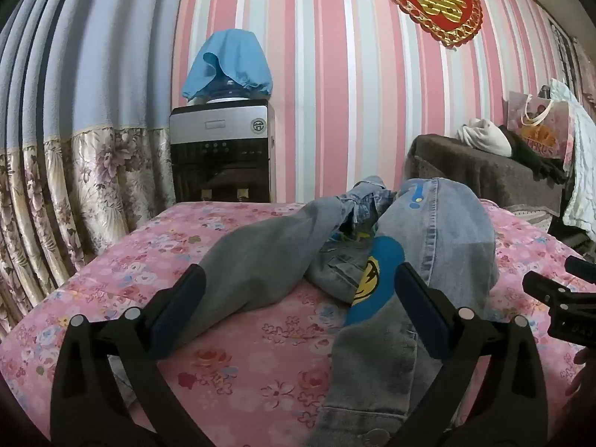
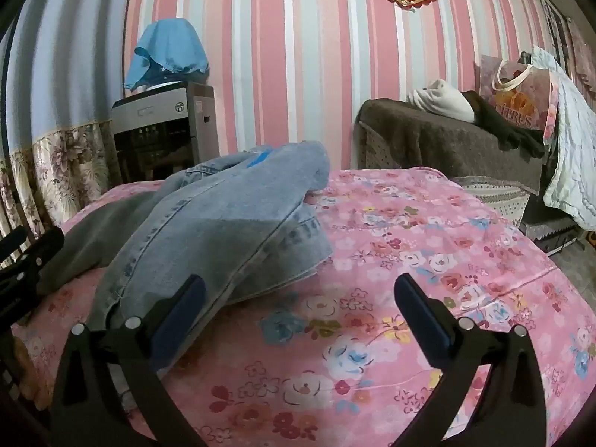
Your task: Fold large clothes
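Both tongs wide open, nothing gripped. Left tongs [image 1: 300, 309] hang low over the near edge of the bed, angled down a bit, w/ the denim jacket [image 1: 421, 231] right ahead: its right pad sits over the grey hem, its left pad in front of a grey sleeve, bare bedspread in the gap. Looks like a pre-grab hover, jaws spread to take thick denim. Right tongs [image 2: 300, 309] hover further right, mostly over the pink floral bedspread [image 2: 428, 260], left pad just overlapping the jacket's edge; prob. lining up the other corner so both sides lift together. Jacket's a crumpled heap mid-bed, sleeves splayed, blue patch w/ yellow face showing, so not yet flattened, folding barely begun imo. Beyond the bed: water dispenser [image 1: 221, 152] w/ blue cloth on its bottle, striped wall, brown-covered couch [image 2: 447, 141] w/ a gift bag.
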The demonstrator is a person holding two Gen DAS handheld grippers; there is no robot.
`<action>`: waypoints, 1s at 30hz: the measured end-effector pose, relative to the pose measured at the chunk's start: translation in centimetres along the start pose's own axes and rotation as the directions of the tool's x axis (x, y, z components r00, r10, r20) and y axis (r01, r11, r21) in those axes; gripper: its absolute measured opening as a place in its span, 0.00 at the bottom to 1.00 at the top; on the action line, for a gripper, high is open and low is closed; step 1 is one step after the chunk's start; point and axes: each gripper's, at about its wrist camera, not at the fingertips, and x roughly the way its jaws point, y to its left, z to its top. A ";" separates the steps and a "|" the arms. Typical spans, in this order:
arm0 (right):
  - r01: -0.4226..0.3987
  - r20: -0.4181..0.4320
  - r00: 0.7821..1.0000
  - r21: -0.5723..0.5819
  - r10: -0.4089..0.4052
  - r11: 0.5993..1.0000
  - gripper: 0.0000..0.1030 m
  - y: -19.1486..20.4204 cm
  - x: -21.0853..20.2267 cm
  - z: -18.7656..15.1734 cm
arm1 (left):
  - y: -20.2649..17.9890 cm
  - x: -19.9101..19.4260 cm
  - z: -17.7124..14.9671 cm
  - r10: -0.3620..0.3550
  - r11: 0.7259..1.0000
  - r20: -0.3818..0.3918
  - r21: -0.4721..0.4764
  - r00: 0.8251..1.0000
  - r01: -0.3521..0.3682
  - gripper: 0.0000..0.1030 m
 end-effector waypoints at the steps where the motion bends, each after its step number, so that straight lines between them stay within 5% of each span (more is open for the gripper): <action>1: 0.001 -0.001 1.000 -0.003 -0.001 1.000 0.99 0.0 0.0 0.0 | 0.0 0.0 0.0 0.000 1.000 0.000 0.000 1.000 0.000 0.97; 30: 0.005 0.004 1.000 -0.003 -0.005 1.000 0.99 -0.2 -0.3 0.1 | 0.0 0.0 0.0 -0.001 1.000 -0.002 -0.002 1.000 0.001 0.97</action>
